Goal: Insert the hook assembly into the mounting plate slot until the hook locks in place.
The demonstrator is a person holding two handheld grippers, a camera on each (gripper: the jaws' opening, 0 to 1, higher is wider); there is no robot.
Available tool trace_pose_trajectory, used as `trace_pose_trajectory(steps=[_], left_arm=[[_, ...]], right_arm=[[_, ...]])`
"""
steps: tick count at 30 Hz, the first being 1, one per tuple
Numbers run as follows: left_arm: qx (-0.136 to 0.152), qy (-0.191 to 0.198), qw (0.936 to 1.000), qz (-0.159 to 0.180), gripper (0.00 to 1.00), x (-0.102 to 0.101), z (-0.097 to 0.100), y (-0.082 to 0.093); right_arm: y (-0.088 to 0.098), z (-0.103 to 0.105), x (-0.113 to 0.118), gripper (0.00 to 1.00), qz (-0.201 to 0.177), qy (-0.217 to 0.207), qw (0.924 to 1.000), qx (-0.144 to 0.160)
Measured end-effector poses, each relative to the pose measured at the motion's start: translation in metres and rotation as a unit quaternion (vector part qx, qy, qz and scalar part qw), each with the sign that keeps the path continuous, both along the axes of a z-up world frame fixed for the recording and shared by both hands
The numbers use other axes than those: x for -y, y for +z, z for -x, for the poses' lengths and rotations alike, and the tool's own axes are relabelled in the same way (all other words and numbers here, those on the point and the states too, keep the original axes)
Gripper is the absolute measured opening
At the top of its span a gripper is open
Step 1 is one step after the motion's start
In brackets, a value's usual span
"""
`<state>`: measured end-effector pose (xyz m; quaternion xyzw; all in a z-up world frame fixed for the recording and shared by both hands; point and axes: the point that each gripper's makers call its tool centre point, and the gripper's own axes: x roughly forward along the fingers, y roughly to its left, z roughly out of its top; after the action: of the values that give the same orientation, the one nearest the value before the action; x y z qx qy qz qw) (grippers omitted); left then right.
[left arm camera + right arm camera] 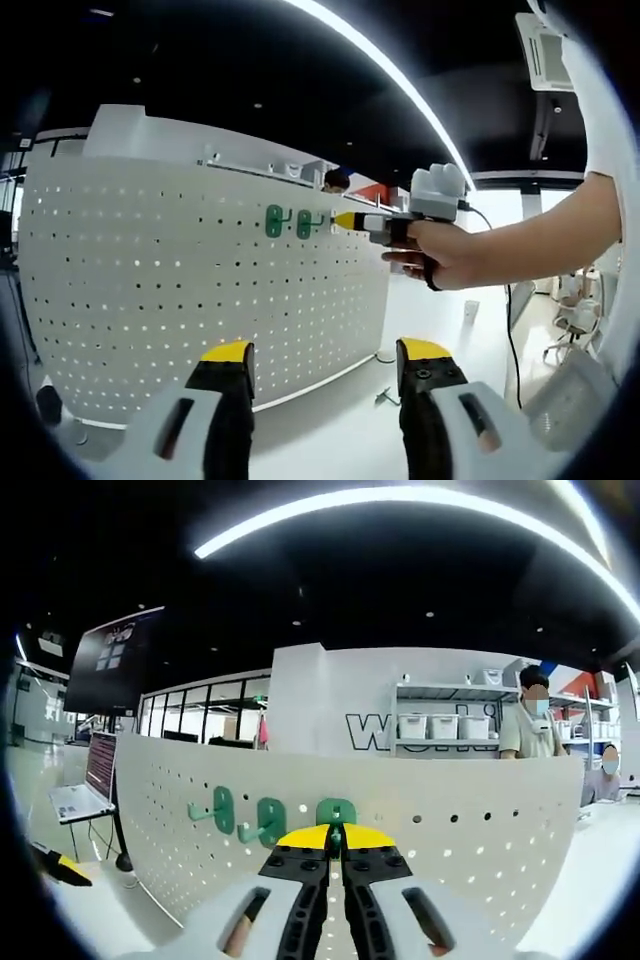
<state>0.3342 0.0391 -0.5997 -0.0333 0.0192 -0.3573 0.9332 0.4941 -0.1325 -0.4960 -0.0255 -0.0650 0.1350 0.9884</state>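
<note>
A white pegboard (180,290) stands upright as the mounting plate, with two green hooks (273,221) (303,224) hanging side by side on it. My left gripper (326,352) is open and holds nothing, well back from the board. A hand holds my right gripper (345,220) with its yellow tips at the board, just right of the two hooks. In the right gripper view the right gripper (335,837) is shut on a third green hook (336,812), whose plate rests against the pegboard (470,830) beside the other hooks (222,810) (268,820).
A laptop (75,800) sits on a stand left of the board. The left gripper's yellow tip (60,865) shows low at the left. Shelves with white bins (440,725) and two people (530,725) are behind the board. White floor (340,420) lies below it.
</note>
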Motion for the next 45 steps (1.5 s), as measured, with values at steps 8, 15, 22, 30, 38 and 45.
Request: trace_pose_trajectory(steps=[8, 15, 22, 30, 38, 45], left_arm=[[-0.004, 0.003, 1.0, -0.001, 0.59, -0.003, 0.0, -0.002], [-0.007, 0.003, 1.0, -0.002, 0.58, -0.004, 0.0, -0.005], [-0.009, 0.004, 0.9999, -0.003, 0.58, -0.006, 0.0, -0.006], [-0.011, 0.009, 0.9999, 0.0, 0.57, -0.015, 0.0, -0.005], [-0.015, 0.015, 0.9998, 0.004, 0.57, -0.018, 0.001, -0.009], [-0.015, 0.013, 0.9998, 0.005, 0.57, -0.016, 0.001, -0.008]], right_arm=[[-0.005, -0.005, 0.0, 0.01, -0.004, 0.0, 1.0, -0.007], [-0.004, -0.007, -0.001, 0.01, -0.005, -0.008, 0.9999, -0.006], [-0.005, -0.009, -0.002, 0.01, -0.009, -0.049, 0.9986, -0.018], [-0.006, -0.012, -0.001, 0.01, -0.035, -0.079, 0.9959, -0.026], [-0.007, -0.009, -0.001, 0.02, -0.028, -0.074, 0.9965, -0.025], [-0.01, -0.007, 0.0, 0.1, -0.005, -0.055, 0.998, -0.032]])
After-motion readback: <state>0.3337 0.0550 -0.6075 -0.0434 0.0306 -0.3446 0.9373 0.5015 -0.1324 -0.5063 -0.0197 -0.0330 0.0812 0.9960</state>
